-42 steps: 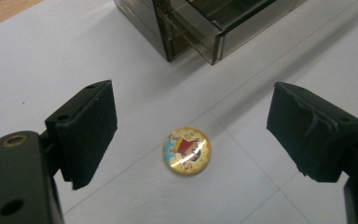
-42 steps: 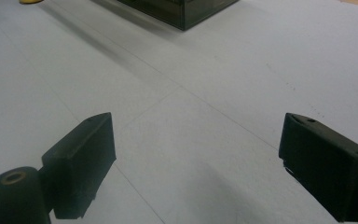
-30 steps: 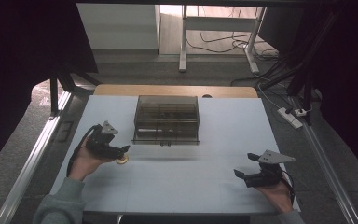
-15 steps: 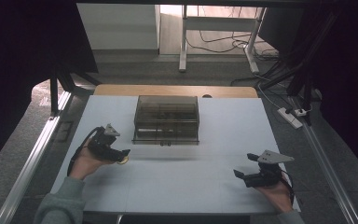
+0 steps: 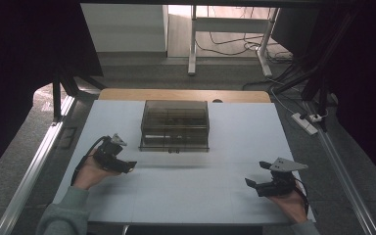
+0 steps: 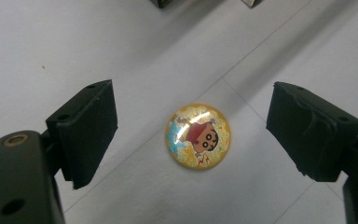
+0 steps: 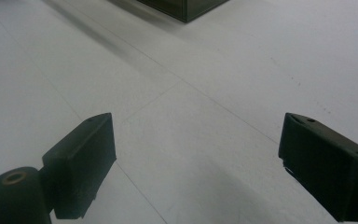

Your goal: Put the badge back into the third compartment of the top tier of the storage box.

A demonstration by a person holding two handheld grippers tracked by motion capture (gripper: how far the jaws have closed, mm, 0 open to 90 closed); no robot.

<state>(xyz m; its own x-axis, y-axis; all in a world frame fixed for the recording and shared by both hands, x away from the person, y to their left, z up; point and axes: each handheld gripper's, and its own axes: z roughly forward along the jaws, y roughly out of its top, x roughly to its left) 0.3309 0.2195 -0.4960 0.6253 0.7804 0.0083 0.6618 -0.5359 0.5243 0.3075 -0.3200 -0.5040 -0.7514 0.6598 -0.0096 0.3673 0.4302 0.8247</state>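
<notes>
The badge (image 6: 198,136) is a small round dome with a glossy, glittery yellow face and a cartoon child in a red top on it; a streak of light glares across its upper part. It lies flat on the white table (image 5: 191,188), near the left front, on one of the thin seams that cross the top.

The left gripper (image 5: 127,166) hangs over it with its jaws spread wide. In the left gripper view the badge sits between the two black pads (image 6: 86,130), a little nearer the left one, with bare table on either side; neither pad touches it.

The right gripper (image 5: 255,175) is at the right front of the table, well apart from the badge, jaws also wide open and holding nothing.

In the high view the left gripper covers the badge, so its picture can be read only from the left gripper view. The high view shows the dark clear box (image 5: 175,126) at the middle back, farther off; the right gripper view catches just one corner (image 7: 182,8) of it.
</notes>
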